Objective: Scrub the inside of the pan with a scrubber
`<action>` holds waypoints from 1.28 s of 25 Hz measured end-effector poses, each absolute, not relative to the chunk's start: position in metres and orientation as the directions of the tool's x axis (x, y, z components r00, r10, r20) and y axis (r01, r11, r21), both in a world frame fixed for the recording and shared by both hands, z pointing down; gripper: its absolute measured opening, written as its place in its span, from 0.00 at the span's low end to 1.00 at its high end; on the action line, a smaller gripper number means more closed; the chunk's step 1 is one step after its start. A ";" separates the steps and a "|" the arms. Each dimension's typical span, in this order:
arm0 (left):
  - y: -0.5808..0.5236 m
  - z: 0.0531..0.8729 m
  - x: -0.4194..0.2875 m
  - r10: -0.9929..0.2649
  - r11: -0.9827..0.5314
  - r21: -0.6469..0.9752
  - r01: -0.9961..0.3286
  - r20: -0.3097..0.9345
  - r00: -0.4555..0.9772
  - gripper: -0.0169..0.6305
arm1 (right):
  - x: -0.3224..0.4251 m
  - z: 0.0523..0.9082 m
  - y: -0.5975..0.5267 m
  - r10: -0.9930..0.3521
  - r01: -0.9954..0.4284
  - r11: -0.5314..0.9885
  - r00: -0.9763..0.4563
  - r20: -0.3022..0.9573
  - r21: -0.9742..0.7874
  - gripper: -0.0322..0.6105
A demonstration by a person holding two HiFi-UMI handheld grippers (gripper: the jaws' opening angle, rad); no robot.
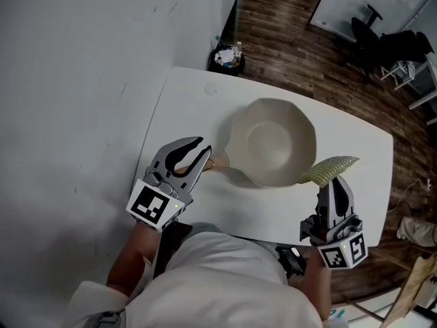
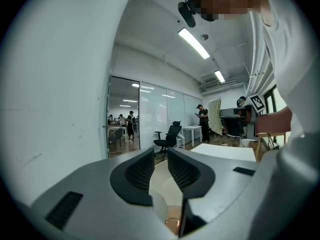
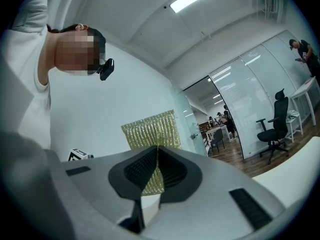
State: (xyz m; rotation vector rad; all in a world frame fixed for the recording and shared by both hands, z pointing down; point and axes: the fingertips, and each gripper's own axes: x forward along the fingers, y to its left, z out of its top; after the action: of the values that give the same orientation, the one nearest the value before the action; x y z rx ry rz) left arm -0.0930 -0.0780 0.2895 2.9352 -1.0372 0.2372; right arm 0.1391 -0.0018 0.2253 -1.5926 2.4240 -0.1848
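Note:
A cream pan (image 1: 276, 142) sits in the middle of the white table (image 1: 188, 101), its handle (image 1: 222, 161) pointing left. My left gripper (image 1: 205, 146) is at the handle's end, jaws a little apart and not pressing; in the left gripper view the handle's copper-ringed tip (image 2: 172, 225) lies low between the jaws of the left gripper (image 2: 161, 158). My right gripper (image 1: 334, 182) stands at the pan's near right rim, shut on a yellow-green mesh scrubber (image 1: 330, 169) that leans over the rim. The scrubber (image 3: 150, 129) sticks up out of the right gripper (image 3: 157, 151).
A white wall runs along the table's left side. On the wood floor beyond the far edge stands a small bin (image 1: 227, 57) with bottles, and office chairs (image 1: 372, 36) stand farther right. The person's body is at the table's near edge.

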 end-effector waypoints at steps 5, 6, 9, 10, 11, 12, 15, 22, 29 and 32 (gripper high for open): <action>-0.077 0.301 -0.088 -0.592 -0.801 -0.021 -0.598 0.178 0.786 0.17 | 0.138 0.231 -0.007 -0.915 -0.883 0.402 -0.386 -0.113 -0.240 0.09; -0.077 0.306 -0.087 -0.584 -0.806 -0.016 -0.592 0.186 0.790 0.18 | 0.138 0.233 -0.009 -0.915 -0.882 0.403 -0.388 -0.110 -0.242 0.09; -0.076 0.321 -0.085 -0.561 -0.817 -0.003 -0.576 0.230 0.795 0.20 | 0.139 0.239 -0.015 -0.912 -0.877 0.410 -0.398 -0.099 -0.251 0.09; -0.076 0.325 -0.083 -0.553 -0.822 -0.005 -0.569 0.242 0.797 0.22 | 0.140 0.241 -0.017 -0.911 -0.875 0.413 -0.402 -0.096 -0.253 0.09; -0.076 0.328 -0.081 -0.546 -0.827 -0.008 -0.563 0.253 0.799 0.23 | 0.140 0.243 -0.019 -0.909 -0.872 0.416 -0.406 -0.093 -0.256 0.09; -0.076 0.332 -0.079 -0.539 -0.831 -0.010 -0.557 0.264 0.800 0.25 | 0.141 0.245 -0.022 -0.907 -0.870 0.419 -0.410 -0.091 -0.259 0.09; -0.077 0.344 -0.072 -0.523 -0.840 -0.016 -0.543 0.292 0.801 0.27 | 0.145 0.248 -0.032 -0.902 -0.863 0.430 -0.424 -0.083 -0.265 0.09; -0.082 0.382 -0.064 -0.499 -0.846 -0.022 -0.533 0.388 0.775 0.29 | 0.150 0.257 -0.056 -0.882 -0.846 0.463 -0.469 -0.045 -0.264 0.09; -0.076 0.421 -0.053 -0.399 -0.889 -0.021 -0.457 0.523 0.753 0.39 | 0.150 0.280 -0.086 -0.862 -0.826 0.484 -0.508 0.007 -0.290 0.09; -0.072 0.437 -0.051 -0.360 -0.902 -0.022 -0.430 0.587 0.725 0.40 | 0.150 0.289 -0.095 -0.851 -0.805 0.491 -0.525 0.014 -0.333 0.09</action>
State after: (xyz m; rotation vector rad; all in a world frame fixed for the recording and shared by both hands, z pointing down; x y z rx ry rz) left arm -0.0510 -0.0724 0.4366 2.8092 -0.6461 0.9199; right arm 0.1497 -0.0955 0.2893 -1.4427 2.5787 -0.4522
